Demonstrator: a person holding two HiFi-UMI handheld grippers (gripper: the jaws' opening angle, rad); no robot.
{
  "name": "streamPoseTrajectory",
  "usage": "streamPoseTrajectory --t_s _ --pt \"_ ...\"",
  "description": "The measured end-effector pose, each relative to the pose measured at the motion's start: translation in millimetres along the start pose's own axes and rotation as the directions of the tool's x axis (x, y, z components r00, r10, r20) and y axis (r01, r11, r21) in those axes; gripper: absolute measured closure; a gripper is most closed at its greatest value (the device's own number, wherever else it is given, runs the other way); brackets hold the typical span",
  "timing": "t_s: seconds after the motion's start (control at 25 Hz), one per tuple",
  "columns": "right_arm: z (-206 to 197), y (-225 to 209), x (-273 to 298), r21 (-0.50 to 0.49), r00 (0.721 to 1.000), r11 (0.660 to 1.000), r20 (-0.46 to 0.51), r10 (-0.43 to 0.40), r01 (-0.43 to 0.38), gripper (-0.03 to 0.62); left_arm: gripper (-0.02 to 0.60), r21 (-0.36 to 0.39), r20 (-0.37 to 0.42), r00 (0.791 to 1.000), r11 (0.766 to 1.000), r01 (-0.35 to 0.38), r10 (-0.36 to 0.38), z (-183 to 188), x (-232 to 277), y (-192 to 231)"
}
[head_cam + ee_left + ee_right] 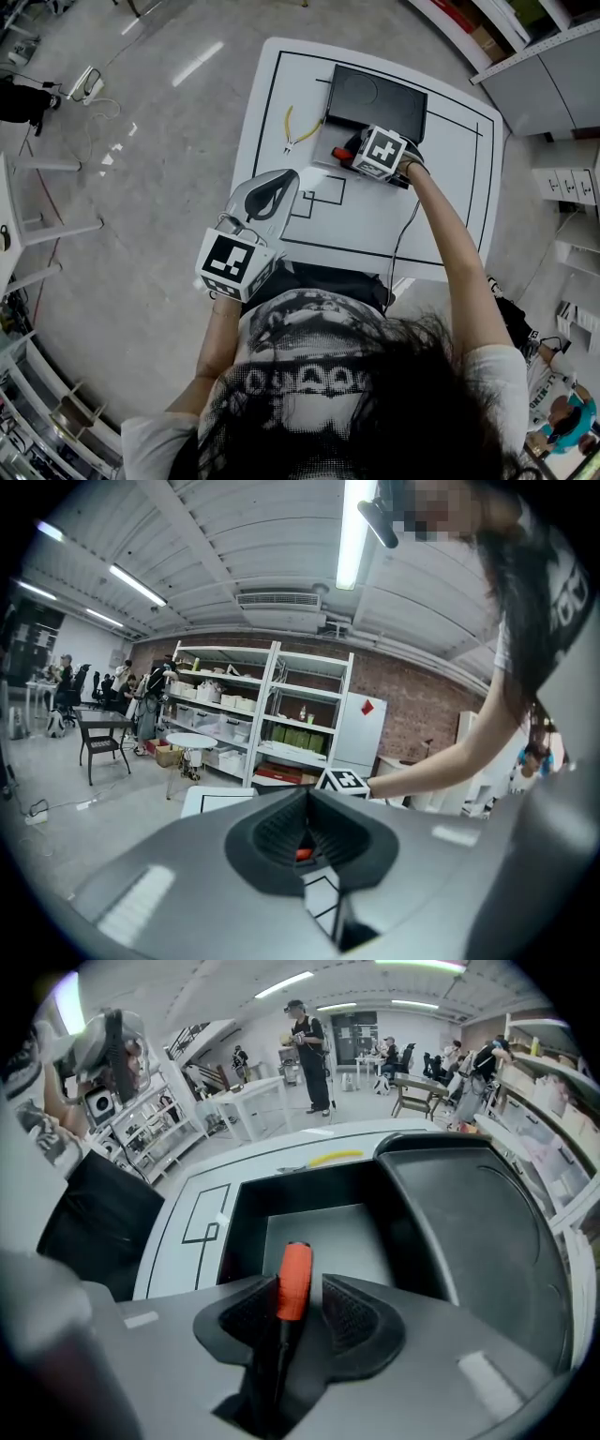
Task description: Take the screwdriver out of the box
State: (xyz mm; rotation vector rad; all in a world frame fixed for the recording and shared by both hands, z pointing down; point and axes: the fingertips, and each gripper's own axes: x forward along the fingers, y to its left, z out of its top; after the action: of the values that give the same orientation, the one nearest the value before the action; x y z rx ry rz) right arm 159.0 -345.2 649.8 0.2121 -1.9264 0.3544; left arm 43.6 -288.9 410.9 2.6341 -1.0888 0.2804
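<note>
The screwdriver (293, 1283), with an orange handle and a dark shaft, lies between the fingers of my right gripper (296, 1299). Its handle rests against the left pad, a gap separates it from the right pad, and the jaws stand open. Its orange end (341, 153) pokes out beside the right gripper (364, 156) in the head view. Below it is the black box (323, 1232), its lid (469, 1213) laid open to the right. My left gripper (267, 197) hovers near the table's front edge, shut and empty (307, 832).
Yellow-handled pliers (292, 131) lie on the white table (375, 225) left of the box. A black cable (403, 234) runs from the right gripper toward the person. Shelves, tables and people stand around the room.
</note>
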Motion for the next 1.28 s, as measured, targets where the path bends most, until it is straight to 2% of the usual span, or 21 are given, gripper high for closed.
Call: streamPoseTrajectory --t_s 0.12,0.2,0.32,0.52,0.76,1.04,1.28 --pt "1.1 0.7 -1.3 0.004 1.0 1.0 0.008 -0.023 0.023 0.443 0.581 -0.004 -0.001 1.0 1.0 -0.008 0.008 -0.4 -2.3 3.1" --pt "1.9 2.9 -1.5 0.012 1.0 1.0 0.016 -0.023 0.022 0.488 0.581 -0.006 -0.002 1.0 1.0 -0.009 0.009 -0.6 -3.9 3.8" --pt "1.5 2.8 -2.1 0.049 0.999 0.998 0.035 -0.032 0.03 0.488 0.581 -0.005 0.002 1.0 1.0 -0.009 0.009 -0.3 -7.3 3.5" --pt "3.3 0.8 -5.5 0.084 0.994 0.993 0.056 -0.093 0.089 0.49 0.581 -0.004 0.001 1.0 1.0 -0.008 0.008 -1.8 -16.0 6.4" --pt "18.0 1.7 -23.6 0.13 0.981 0.983 0.13 -0.146 0.129 0.49 0.581 -0.002 0.003 1.0 1.0 -0.002 0.002 -1.3 -24.6 10.3" --pt "36.2 -3.7 -54.8 0.208 0.936 0.952 0.225 -0.269 0.224 0.491 0.581 0.006 0.012 1.0 1.0 0.021 -0.022 -0.4 -35.9 14.3" --pt "51.6 -2.3 -93.4 0.278 0.874 0.91 0.293 -0.386 0.309 0.491 0.581 0.017 0.008 0.999 0.999 0.047 -0.047 0.3 -48.7 19.1"
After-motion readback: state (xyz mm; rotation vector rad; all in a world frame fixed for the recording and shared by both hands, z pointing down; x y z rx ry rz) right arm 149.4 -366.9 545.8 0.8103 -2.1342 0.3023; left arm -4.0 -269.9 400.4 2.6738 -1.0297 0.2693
